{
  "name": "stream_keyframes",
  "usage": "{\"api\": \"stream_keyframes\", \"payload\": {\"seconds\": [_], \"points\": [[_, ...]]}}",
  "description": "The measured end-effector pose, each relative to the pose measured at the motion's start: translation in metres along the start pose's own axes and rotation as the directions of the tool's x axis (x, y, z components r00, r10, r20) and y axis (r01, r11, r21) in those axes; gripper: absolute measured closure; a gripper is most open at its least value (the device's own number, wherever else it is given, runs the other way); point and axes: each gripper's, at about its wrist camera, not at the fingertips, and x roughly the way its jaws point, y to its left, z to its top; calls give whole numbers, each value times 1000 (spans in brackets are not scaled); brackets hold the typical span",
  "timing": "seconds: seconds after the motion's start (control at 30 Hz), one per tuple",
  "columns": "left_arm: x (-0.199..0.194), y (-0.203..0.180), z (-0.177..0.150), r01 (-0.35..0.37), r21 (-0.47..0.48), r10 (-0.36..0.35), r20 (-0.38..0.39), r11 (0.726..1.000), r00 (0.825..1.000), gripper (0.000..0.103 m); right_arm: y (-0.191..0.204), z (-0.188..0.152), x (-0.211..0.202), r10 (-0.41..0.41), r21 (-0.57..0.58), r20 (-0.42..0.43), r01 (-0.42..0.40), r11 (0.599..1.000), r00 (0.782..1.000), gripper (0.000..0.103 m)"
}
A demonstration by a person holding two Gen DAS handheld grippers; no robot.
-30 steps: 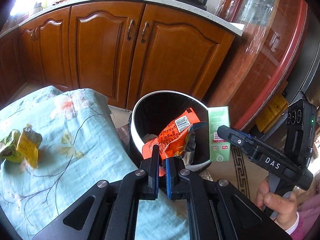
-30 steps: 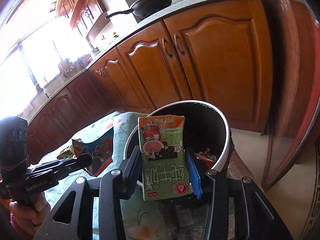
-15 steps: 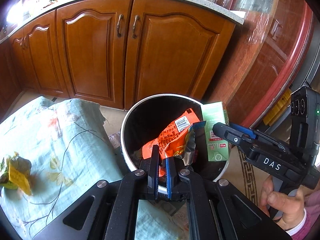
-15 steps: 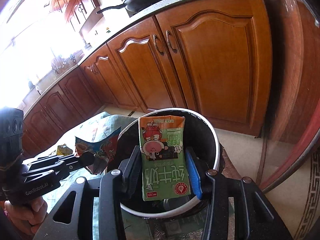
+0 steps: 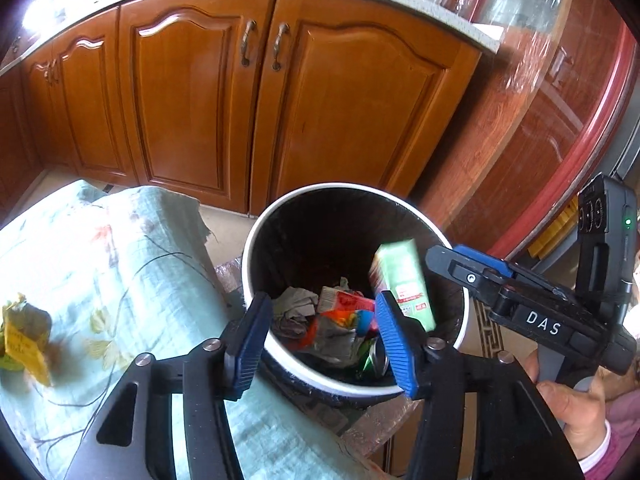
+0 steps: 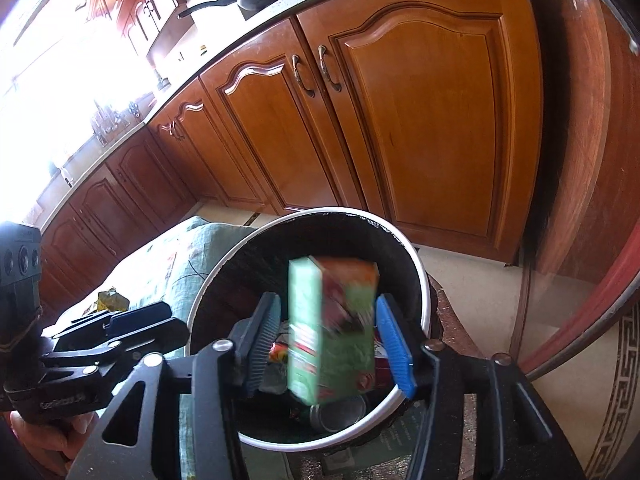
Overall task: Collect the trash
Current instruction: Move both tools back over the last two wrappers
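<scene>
A black bin with a white rim (image 5: 246, 264) stands beside the cloth-covered table. My left gripper (image 5: 324, 342) hangs over its near edge, jaws opening, nothing between them. The orange wrapper (image 5: 346, 312) lies inside on crumpled trash. In the right wrist view my right gripper (image 6: 329, 336) is also over the bin (image 6: 340, 210), jaws opening. The green milk carton (image 6: 332, 328) is blurred and tilted between the pads, clear of both, dropping in. From the left view the carton (image 5: 402, 280) sits just inside the bin's right wall, by the right gripper (image 5: 452, 258).
A floral cloth (image 5: 120, 260) covers the table left of the bin, with yellow-green wrappers (image 5: 24, 336) near its left edge. Wooden cabinet doors (image 5: 328, 120) rise behind. A red-rimmed glass panel (image 5: 580, 128) curves on the right. A hand (image 5: 568, 408) holds the right gripper's handle.
Both grippers moved over the bin and opened their jaws. The orange wrapper fell from the left gripper into the bin. The green carton has left the right gripper's pads and is tipping down.
</scene>
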Motion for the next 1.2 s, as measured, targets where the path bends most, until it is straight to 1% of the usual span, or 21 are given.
{"api": "stream_keyframes", "payload": {"seconds": [0.07,0.13,0.2,0.23,0.3,0.4,0.6,0.73,1.0,1.2], "points": [[-10,3,-6,-2,-11,2,15,1000,1000,47,1,-3,-6,10,13,16,-10,1000,1000,36],[-23,11,-16,-14,-25,15,40,1000,999,41,4,-5,-13,21,20,33,-22,1000,999,33],[-38,19,-28,-25,-50,28,66,998,997,37,9,-10,-19,34,28,48,-35,999,998,22],[-44,23,-36,-31,-63,36,73,998,997,35,12,-12,-21,46,33,55,-48,998,997,20],[-58,36,-53,-41,-92,49,86,995,995,34,21,-17,-25,68,37,63,-70,997,996,12],[-74,54,-76,-61,-136,74,90,989,993,32,39,-28,-29,104,32,61,-106,994,993,7],[-109,90,-121,-104,-237,126,77,966,989,31,83,-49,-29,164,-17,38,-164,986,986,4],[-131,113,-141,-124,-288,151,74,950,986,31,107,-62,-23,201,-32,-1,-201,979,980,4],[-172,145,-170,-176,-339,211,70,924,975,31,153,-90,-4,231,-69,-80,-236,969,970,4],[-194,167,-178,-217,-333,253,69,918,965,30,182,-102,7,236,-117,-123,-250,961,964,4]]}}
